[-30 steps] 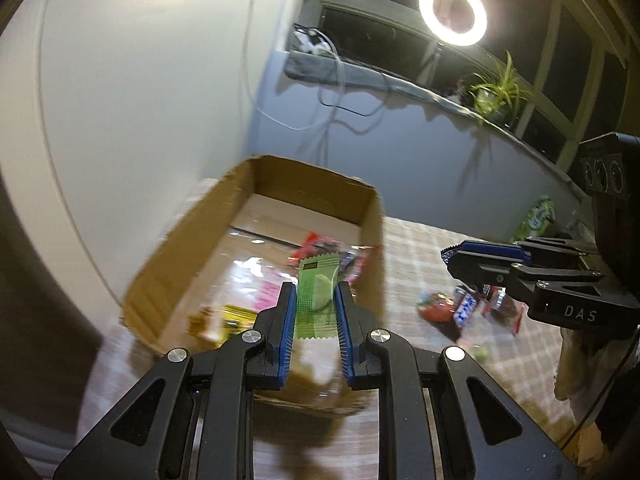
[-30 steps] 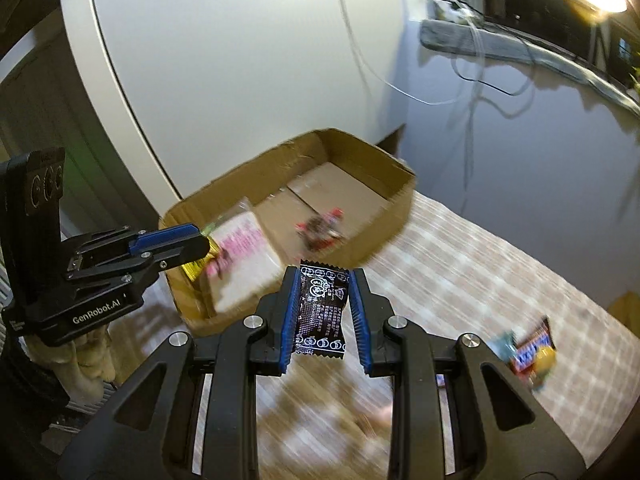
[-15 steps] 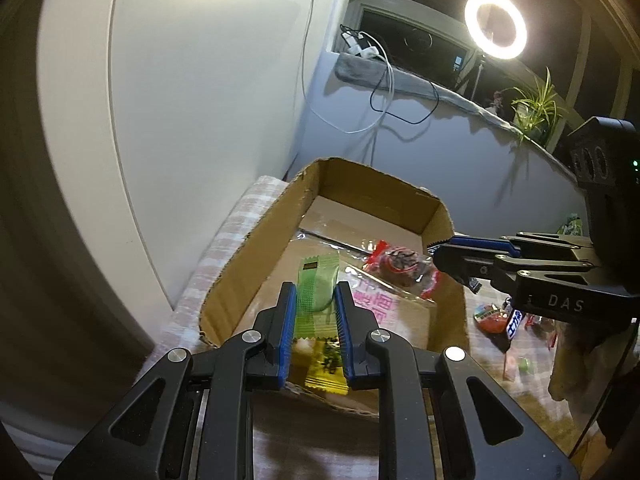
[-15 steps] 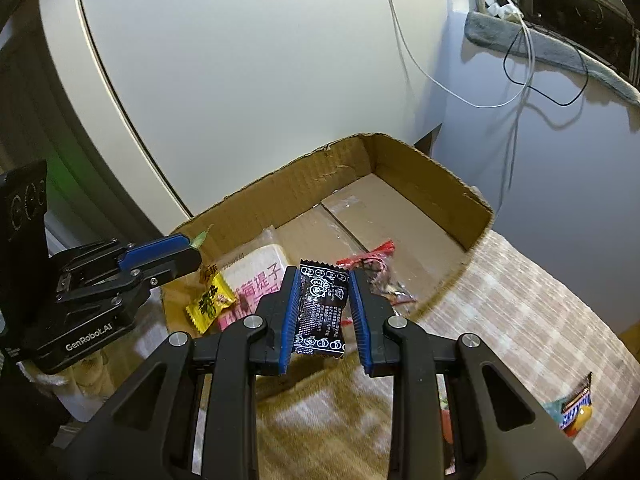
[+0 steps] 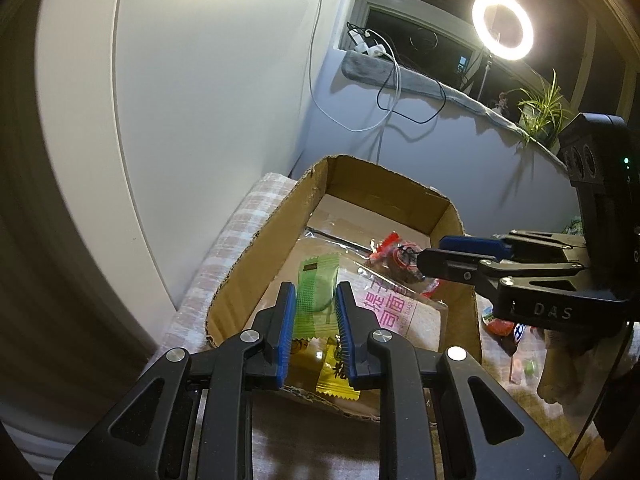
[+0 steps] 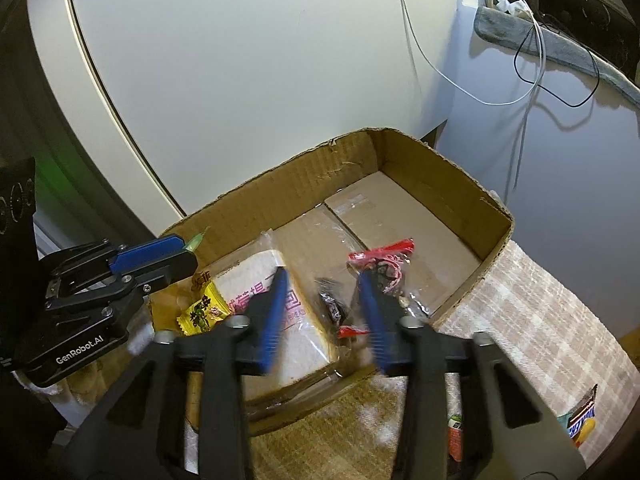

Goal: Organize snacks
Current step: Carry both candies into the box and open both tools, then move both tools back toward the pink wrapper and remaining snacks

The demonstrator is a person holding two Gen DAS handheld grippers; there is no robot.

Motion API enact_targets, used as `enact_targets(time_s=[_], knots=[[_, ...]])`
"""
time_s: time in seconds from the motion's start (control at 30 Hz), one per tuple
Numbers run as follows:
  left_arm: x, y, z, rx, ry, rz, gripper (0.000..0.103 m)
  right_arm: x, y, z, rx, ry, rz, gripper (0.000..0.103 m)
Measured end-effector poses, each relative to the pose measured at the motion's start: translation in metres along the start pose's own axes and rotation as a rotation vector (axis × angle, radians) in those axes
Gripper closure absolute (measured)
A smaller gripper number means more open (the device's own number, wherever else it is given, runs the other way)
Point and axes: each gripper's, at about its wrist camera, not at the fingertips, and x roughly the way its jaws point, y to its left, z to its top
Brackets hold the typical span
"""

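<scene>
A cardboard box [image 5: 256, 248] [image 6: 448, 176] stands on the checked cloth. My left gripper [image 5: 316, 304] is shut on a green snack packet [image 5: 318, 292] and holds it over the box's near end. My right gripper [image 6: 322, 292] is open over the box; a black snack packet [image 6: 332, 308] lies just below it between the fingers. In the box lie a bread bag with pink print [image 6: 296, 316] [image 5: 394, 308], a red-wrapped snack [image 6: 380, 264] [image 5: 396, 256] and a yellow candy packet [image 6: 202, 310] [image 5: 334, 376].
More snacks lie on the cloth right of the box: a Snickers bar [image 6: 582, 420] and a small packet [image 6: 454, 436]. A white wall stands behind the box. Cables [image 5: 384, 92] hang from the window ledge. A ring light [image 5: 502, 26] shines at upper right.
Both grippers moved in over the box. My right gripper opened and let go of the black packet, which dropped into the box. My left gripper still holds the green packet.
</scene>
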Motion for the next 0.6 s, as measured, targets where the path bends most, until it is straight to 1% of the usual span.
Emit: enact_targets(time_s=[0.03,0.07,0.1,0.23,0.6], knots=[[0.001,-0.001,0.0,0.0,0.001,0.003,0.072,-0.001,0.0,0.0,0.0,-0.006,-0.005,0.04],[0.0,-0.001,0.0,0.001,-0.001,0.005,0.069,-0.002,0.0,0.0,0.001,-0.012,-0.008,0.036],[-0.001,-0.001,0.0,0.001,-0.004,0.007,0.063,-0.004,-0.001,0.0,0.003,-0.017,-0.008,0.035],[-0.002,-0.002,0.001,0.001,-0.008,0.01,0.062,-0.011,-0.004,-0.001,0.008,-0.028,-0.025,0.024],[-0.012,-0.018,0.0,0.014,-0.024,-0.009,0.062,-0.042,-0.025,-0.009,0.054,-0.058,-0.046,0.022]])
